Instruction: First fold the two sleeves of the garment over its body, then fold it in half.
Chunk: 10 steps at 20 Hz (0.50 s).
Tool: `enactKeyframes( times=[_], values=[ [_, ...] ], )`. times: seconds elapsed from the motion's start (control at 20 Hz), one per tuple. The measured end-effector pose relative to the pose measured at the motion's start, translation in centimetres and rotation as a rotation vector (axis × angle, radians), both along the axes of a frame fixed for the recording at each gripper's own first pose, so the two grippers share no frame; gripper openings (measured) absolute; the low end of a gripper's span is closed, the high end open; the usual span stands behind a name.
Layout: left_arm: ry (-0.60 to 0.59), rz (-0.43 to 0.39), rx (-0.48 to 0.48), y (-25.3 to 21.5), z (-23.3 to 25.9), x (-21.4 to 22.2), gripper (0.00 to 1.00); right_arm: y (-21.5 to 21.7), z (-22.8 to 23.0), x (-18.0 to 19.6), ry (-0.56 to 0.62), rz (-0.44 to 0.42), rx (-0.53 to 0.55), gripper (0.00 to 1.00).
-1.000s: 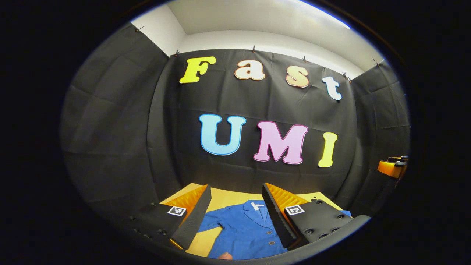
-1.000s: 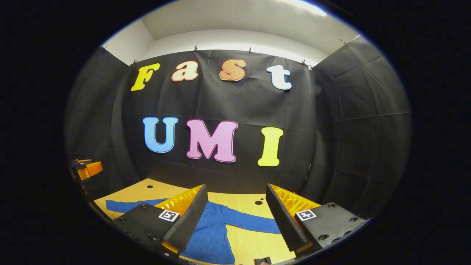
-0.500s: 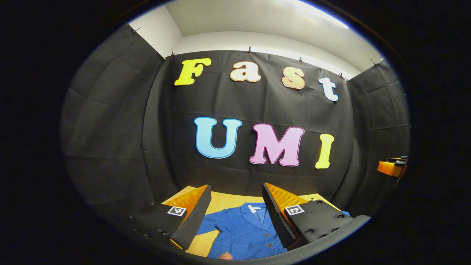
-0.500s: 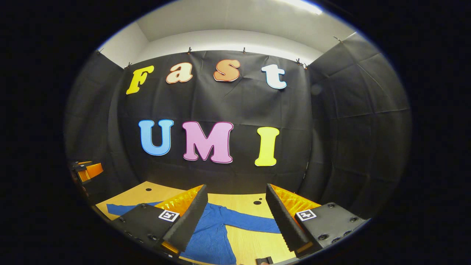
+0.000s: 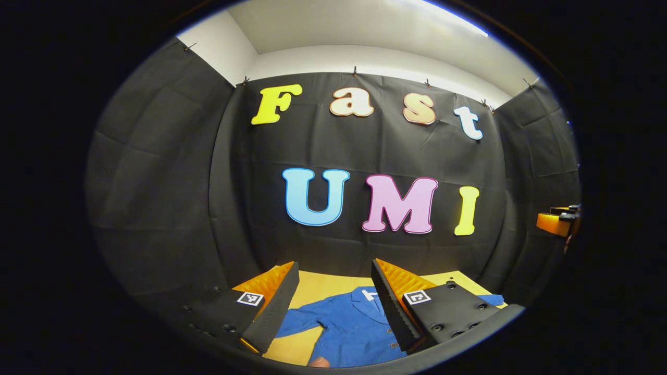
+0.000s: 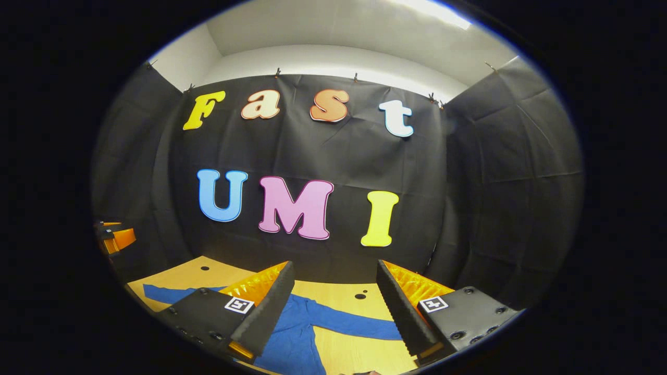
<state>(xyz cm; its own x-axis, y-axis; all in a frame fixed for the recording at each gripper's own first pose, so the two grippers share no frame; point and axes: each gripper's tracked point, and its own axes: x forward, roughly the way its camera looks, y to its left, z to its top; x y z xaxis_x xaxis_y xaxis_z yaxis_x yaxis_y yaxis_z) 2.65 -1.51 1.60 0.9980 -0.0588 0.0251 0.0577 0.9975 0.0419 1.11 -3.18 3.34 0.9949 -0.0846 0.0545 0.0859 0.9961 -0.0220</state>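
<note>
Going L to R: your left gripper (image 5: pixel 333 304) is held up off the table w/ its jaws wide apart, nothing in them; between the fingers you look down on the blue garment (image 5: pixel 349 328), lying flat, front up, on the wooden table (image 5: pixel 318 285), collar away from you, buttons down the placket, one sleeve (image 5: pixel 299 325) angled out to the left. At the far right edge of that view the other gripper shows, small, well apart. Your right gripper (image 6: pixel 333 307) also hangs above the table, jaws spread wide, holding nothing; below it the garment (image 6: pixel 292 338) shows w/ a sleeve (image 6: pixel 359 328) stretched out to the right and the other sleeve (image 6: pixel 167 294) running left behind the left finger. Both sleeves still lie out flat, so no fold is done yet, imo. Handling: looks like thin woven cloth, light, soft, floppy, not fragile; it'll drape and drag, prob slide a bit on smooth wood. Best hold, I'd judge: pinch each sleeve near the cuff, carry it over the body; for the half fold take the hem corners. Pinch one layer only or you'll lift the body too. Writing: a small white tag (image 5: pixel 369 295) at the collar, too small to read; square markers (image 5: pixel 417 297) on the fingers, no readable text.
</note>
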Motion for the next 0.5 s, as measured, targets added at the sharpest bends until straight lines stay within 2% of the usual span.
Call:
enactKeyframes(
  times=[0.05,0.1,0.25,0.3,0.5],
  values=[
    [0.001,0.001,-0.002,0.1,-0.1,0.0,0.80,-0.1,0.1,0.1,-0.002,-0.005,-0.002,0.96],
    [0.002,0.002,-0.004,0.2,-0.1,0.0,0.80,-0.2,0.0,0.1,0.000,-0.007,-0.001,1.00],
    [-0.003,0.009,-0.002,0.5,0.0,0.0,0.80,-0.5,-0.1,0.3,0.005,-0.014,-0.002,0.99],
    [-0.003,0.010,0.002,0.5,0.0,0.0,0.80,-0.6,-0.2,0.4,0.010,-0.018,-0.003,0.96],
    [0.001,0.015,0.009,0.4,-0.2,0.3,0.80,-1.9,-1.3,0.7,0.041,-0.046,0.035,0.99]
  ],
)
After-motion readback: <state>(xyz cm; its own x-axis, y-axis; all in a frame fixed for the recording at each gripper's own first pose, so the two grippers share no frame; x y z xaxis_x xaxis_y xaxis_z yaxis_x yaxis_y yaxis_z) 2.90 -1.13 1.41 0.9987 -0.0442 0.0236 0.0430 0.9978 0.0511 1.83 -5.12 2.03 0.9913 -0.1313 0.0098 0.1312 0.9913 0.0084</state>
